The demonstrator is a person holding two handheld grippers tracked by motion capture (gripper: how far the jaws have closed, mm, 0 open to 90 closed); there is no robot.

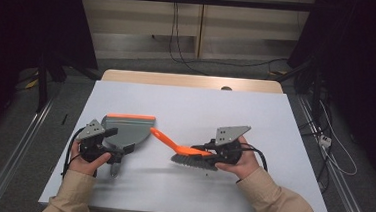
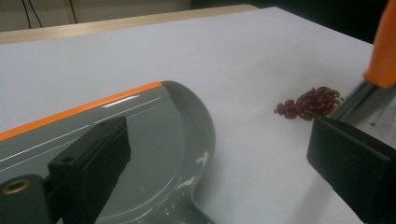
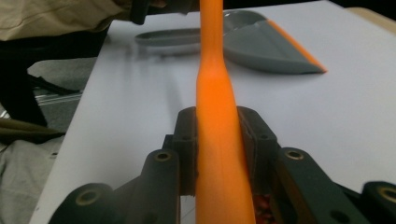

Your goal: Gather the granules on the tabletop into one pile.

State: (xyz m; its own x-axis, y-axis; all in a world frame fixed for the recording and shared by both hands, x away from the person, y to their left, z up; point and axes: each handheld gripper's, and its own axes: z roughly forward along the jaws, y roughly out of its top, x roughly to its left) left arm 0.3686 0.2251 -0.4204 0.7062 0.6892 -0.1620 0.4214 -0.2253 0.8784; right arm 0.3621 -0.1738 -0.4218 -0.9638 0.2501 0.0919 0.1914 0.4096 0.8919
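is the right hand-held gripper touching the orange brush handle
Touching: in the right gripper view, both pads of the right hand-held gripper press against the sides of the orange brush handle.

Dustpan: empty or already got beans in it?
Empty. In the left gripper view the dustpan shows a bare grey tray, and the beans lie in a small heap on the table beside it.

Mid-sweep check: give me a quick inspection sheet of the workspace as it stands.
Surface: white tabletop, flat.
Job's things: grey dustpan with orange lip; orange-handled brush; small pile of red beans beside the brush.
Clutter: nothing seen.
Grippers: left gripper open, jaws astride the dustpan's rim; right gripper shut on the brush handle.
Cables: one black cable trails from the left gripper; others lie on the floor behind.
Surroundings: dark curtains either side.
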